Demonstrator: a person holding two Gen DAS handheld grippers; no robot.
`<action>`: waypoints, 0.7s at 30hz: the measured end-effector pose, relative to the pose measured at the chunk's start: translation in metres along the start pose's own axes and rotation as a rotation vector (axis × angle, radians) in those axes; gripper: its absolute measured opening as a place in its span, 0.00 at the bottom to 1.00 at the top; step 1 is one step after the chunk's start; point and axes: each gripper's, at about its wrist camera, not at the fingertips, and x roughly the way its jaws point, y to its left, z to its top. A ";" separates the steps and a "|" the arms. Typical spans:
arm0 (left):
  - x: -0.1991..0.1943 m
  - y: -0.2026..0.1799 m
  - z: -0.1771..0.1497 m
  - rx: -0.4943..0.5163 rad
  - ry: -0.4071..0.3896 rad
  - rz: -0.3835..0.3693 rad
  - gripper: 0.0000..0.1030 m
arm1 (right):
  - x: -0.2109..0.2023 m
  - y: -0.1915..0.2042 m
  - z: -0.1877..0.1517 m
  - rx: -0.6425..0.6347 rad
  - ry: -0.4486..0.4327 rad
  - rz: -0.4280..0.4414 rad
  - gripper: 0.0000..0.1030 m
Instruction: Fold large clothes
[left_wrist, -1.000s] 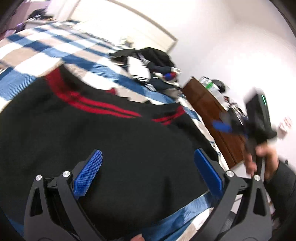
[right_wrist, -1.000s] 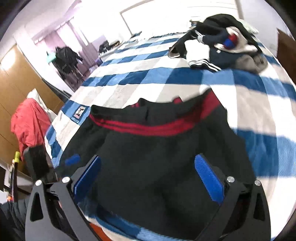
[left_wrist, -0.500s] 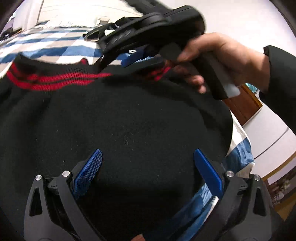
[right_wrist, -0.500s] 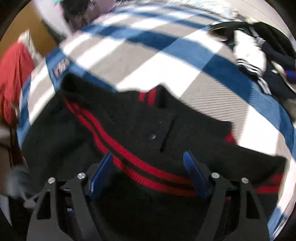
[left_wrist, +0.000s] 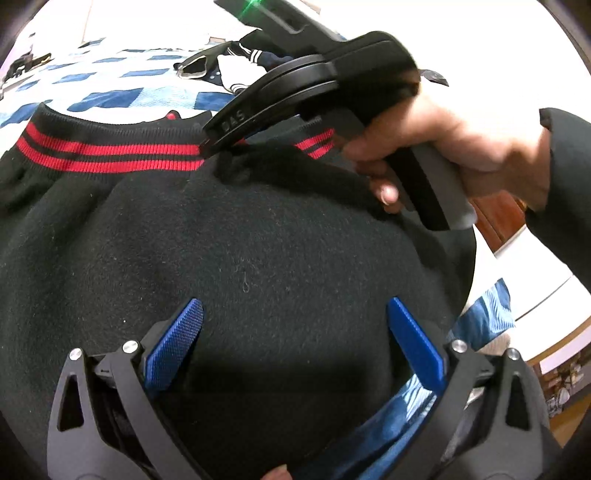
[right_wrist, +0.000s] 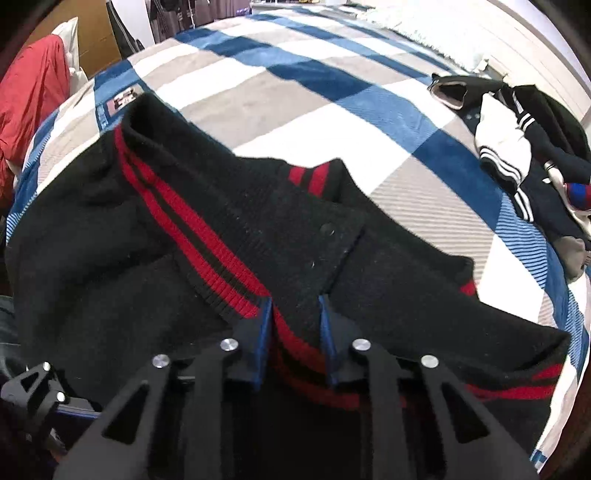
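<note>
Right gripper (right_wrist: 295, 310) jaws have just been closing, now clenched on the red-striped ribbed band (right_wrist: 207, 254) of the black woollen jacket (left_wrist: 258, 258), cloth pinched between the pads; a second ago they were wide above it. Jacket is spread on the blue-and-white checked bed cover (right_wrist: 295, 96). Grip judged made, so the lift for the fold can start. Left gripper (left_wrist: 293, 332) jaws released, black cloth beneath them, contact cannot be told. Near hem is cut off behind both grippers
</note>
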 end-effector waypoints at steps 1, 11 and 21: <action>-0.001 0.000 0.000 -0.003 -0.001 -0.001 0.95 | -0.005 0.001 0.001 -0.005 -0.008 -0.008 0.20; -0.005 -0.001 0.006 -0.009 -0.004 -0.026 0.95 | -0.036 0.013 0.014 -0.048 -0.078 -0.055 0.09; -0.001 0.013 0.007 -0.047 0.016 0.004 0.95 | 0.017 -0.009 0.059 0.031 0.022 -0.036 0.09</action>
